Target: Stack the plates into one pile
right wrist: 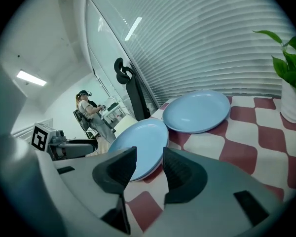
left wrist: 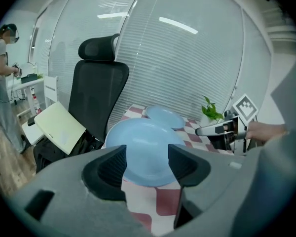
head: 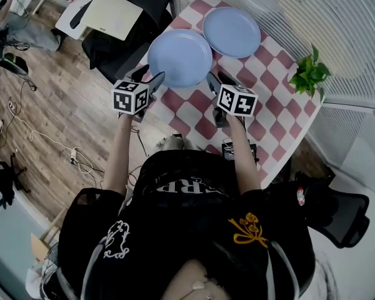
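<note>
- The near blue plate [head: 179, 57] lies on the checkered table [head: 272, 105]. The far blue plate [head: 231, 31] sits at its 2 o'clock, rims meeting.
- The left gripper [head: 150, 79] is at the near plate's 7 o'clock, jaws wide apart and empty.
- The right gripper [head: 217, 80] is at its 5 o'clock, jaws apart and gripping nothing.

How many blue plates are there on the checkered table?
2. The near plate lies at the table's left edge; the far plate lies just beyond it, rims meeting. Another could hide underneath.
</note>
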`<state>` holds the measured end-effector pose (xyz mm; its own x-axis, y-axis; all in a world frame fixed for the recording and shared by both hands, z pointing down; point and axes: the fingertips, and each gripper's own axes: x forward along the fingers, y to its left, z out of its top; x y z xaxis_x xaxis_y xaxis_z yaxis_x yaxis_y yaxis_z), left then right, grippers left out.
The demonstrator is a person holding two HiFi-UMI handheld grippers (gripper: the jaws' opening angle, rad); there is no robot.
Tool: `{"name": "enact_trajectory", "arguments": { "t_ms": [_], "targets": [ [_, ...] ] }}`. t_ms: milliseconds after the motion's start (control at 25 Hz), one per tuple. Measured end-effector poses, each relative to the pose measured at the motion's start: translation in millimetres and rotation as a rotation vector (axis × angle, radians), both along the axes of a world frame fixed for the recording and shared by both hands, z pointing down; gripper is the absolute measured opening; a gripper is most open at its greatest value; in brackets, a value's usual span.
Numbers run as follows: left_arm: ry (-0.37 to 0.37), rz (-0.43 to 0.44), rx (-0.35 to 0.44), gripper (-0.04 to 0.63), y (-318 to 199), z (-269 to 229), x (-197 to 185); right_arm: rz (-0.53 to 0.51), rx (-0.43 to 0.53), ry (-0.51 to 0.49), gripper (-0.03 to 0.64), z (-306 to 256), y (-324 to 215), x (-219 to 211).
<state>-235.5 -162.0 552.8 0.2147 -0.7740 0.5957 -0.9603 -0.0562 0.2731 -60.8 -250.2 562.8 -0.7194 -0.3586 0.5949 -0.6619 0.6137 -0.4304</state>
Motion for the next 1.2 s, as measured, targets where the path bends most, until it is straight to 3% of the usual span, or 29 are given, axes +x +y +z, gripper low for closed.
{"name": "enact_trajectory", "arguments": {
  "t_ms": [640,960,1200],
  "targets": [
    [-0.065,0.25,0.163,0.267,-44,-80,76,0.08,0.005,-0.137,0.15,-25,-9,46],
    [-0.071,0.399,0.166,0.265,-86,-85,73,0.185,0.021,-0.131,0.149,-27,-24,64],
    [-0.026,0.486,0.185,0.265,-125,-82,58,0.305,0.025,-0.105,0.149,-23,-34,66]
  ]
}}
